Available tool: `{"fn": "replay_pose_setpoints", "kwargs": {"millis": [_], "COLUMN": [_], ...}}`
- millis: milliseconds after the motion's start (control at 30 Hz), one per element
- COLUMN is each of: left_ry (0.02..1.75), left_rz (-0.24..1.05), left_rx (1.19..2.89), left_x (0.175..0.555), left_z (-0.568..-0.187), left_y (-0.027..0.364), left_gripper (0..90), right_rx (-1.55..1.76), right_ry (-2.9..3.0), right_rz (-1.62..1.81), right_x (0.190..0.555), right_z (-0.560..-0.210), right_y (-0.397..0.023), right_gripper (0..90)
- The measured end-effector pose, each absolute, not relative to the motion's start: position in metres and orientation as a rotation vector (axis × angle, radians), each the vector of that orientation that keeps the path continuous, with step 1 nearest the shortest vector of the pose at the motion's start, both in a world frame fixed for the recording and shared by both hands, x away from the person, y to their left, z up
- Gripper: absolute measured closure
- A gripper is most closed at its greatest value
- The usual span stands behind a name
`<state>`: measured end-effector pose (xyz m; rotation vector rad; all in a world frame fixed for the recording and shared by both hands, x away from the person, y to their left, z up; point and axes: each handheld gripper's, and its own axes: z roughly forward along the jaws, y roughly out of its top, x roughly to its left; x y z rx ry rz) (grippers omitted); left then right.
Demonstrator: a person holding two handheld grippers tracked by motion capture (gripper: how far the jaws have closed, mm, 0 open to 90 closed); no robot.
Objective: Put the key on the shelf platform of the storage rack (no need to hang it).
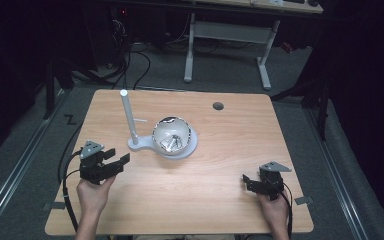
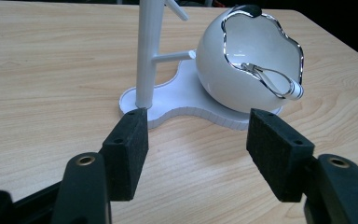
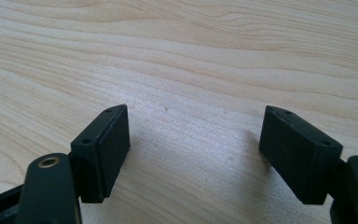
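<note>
high view overhead; gripper views low, close over table [image 1: 220, 165].

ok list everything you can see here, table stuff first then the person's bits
table: one, light wood, with a dark round hole near its far edge
stand: one, white, flat lobed base at table centre with an upright post bearing short pegs
bowl: one, white with a wavy silver rim, sitting tilted on the stand's base right of the post
metal piece: one, silvery loop with a white end, inside the bowl; what it is I cannot tell
desk: one, white-legged, on the floor beyond the table
cables: several, black, on the floor far left
left gripper: one, black, open, near left, aimed at the stand
right gripper: one, black, open, near right over bare wood
hands: two, holding the grippers
</note>
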<state>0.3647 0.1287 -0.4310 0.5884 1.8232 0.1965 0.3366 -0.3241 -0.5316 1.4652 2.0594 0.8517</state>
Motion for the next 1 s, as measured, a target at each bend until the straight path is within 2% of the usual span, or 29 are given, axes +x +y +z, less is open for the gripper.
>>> {"fn": "replay_pose_setpoints", "kwargs": {"millis": [1000], "left_ry": [1.88], "left_rz": [0.153], "left_rx": [0.559], "left_x": [0.357], "left_z": [-0.449], "left_y": [0.13], "left_gripper": [38.8], "right_rx": [1.468], "right_ry": [2.058], "right_rz": [0.851], "right_x": [0.337], "right_z": [-0.532], "right_y": [-0.324], "right_gripper": [24.8]}}
